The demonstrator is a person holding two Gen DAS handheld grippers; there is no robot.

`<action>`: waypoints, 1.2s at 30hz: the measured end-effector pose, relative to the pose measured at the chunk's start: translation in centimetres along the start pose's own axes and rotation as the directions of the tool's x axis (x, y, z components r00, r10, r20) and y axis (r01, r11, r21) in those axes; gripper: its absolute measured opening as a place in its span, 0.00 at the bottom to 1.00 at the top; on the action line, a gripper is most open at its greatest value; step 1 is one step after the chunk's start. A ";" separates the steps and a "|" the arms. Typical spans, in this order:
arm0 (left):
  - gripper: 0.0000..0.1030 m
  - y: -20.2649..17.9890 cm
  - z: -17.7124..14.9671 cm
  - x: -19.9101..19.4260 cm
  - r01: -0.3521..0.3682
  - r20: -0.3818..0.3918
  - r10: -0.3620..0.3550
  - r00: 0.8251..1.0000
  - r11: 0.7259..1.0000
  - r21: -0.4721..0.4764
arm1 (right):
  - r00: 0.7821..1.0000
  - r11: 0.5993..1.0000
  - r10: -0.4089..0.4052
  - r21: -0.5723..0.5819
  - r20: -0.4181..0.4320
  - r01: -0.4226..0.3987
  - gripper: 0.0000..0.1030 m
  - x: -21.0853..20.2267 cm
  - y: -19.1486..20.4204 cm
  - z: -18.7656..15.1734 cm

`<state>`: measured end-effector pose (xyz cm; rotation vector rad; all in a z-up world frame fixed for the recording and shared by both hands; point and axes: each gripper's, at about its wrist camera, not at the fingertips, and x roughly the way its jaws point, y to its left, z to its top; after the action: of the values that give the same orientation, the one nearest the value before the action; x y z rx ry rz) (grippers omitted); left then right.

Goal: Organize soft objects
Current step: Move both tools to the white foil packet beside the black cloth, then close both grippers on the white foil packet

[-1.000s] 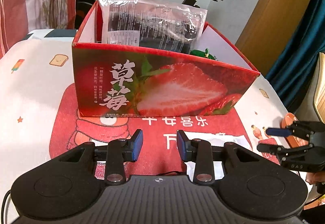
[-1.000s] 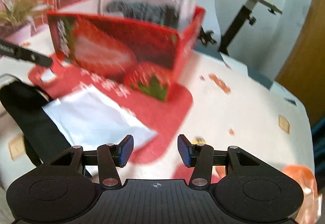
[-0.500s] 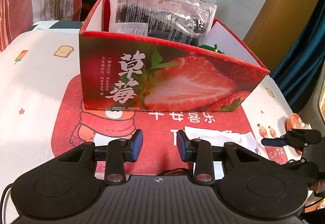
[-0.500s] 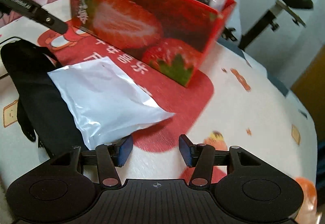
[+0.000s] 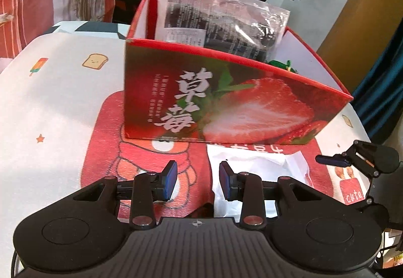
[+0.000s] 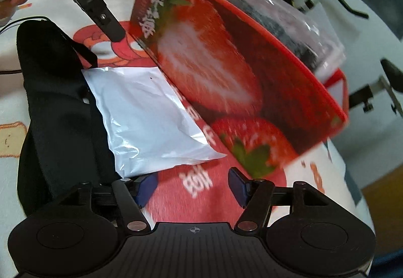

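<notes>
My right claw [image 6: 192, 188], its jaws just widened and empty, hangs over the red mat at the near corner of the white plastic pouch [image 6: 148, 122], which lies flat on the counter [image 5: 50, 101] against the front of the strawberry box [image 5: 226, 101]. A black cloth item [image 6: 58, 106] sits just left of the pouch, touching it. My left claw [image 5: 197, 183] is released, holding nothing, above the pouch's left edge. A clear packet [image 5: 221, 23] stands inside the box.
</notes>
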<state>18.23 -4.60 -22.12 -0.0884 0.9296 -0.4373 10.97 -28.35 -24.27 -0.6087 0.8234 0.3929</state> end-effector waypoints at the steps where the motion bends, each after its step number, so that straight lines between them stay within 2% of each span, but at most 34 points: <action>1: 0.36 0.2 0.0 0.1 -0.004 -0.005 0.004 1.000 1.000 -0.004 | 1.000 1.000 0.000 -0.011 0.006 0.000 0.60 0.2 0.1 0.3; 8: 0.36 1.9 0.1 1.8 0.007 -0.074 -0.010 0.997 0.999 -0.049 | 0.999 0.997 0.018 -0.075 0.032 -0.015 0.61 1.3 0.5 2.2; 10: 0.33 2.0 0.1 2.4 0.019 -0.100 -0.024 0.995 0.999 -0.045 | 0.999 0.996 0.020 -0.091 0.036 -0.017 0.60 1.5 0.7 2.5; 12: 0.25 2.0 0.1 3.1 0.026 -0.129 -0.031 0.991 0.999 -0.037 | 0.999 0.995 0.026 -0.098 0.039 -0.022 0.60 1.6 0.8 2.8; 29: 0.23 1.2 0.5 4.0 0.053 -0.147 -0.055 0.988 0.998 -0.020 | 0.997 0.987 0.028 -0.158 0.072 -0.017 0.61 2.9 2.6 4.4; 32: 0.22 1.2 0.5 4.0 0.052 -0.146 -0.055 0.988 0.998 -0.021 | 0.996 0.990 0.043 -0.141 0.075 -0.032 0.57 2.9 2.4 4.4; 34: 0.22 1.2 0.6 4.0 0.053 -0.145 -0.056 0.988 0.998 -0.025 | 0.996 0.991 0.048 -0.126 0.079 -0.038 0.50 2.9 2.2 4.5; 36: 0.22 1.2 0.6 4.0 0.054 -0.144 -0.058 0.988 0.998 -0.029 | 0.996 0.993 0.048 -0.114 0.078 -0.039 0.48 3.0 2.0 4.6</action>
<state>21.17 -5.20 -25.13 -0.1069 1.0778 -0.4889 14.32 -23.56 -24.89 -0.6762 0.7420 0.5033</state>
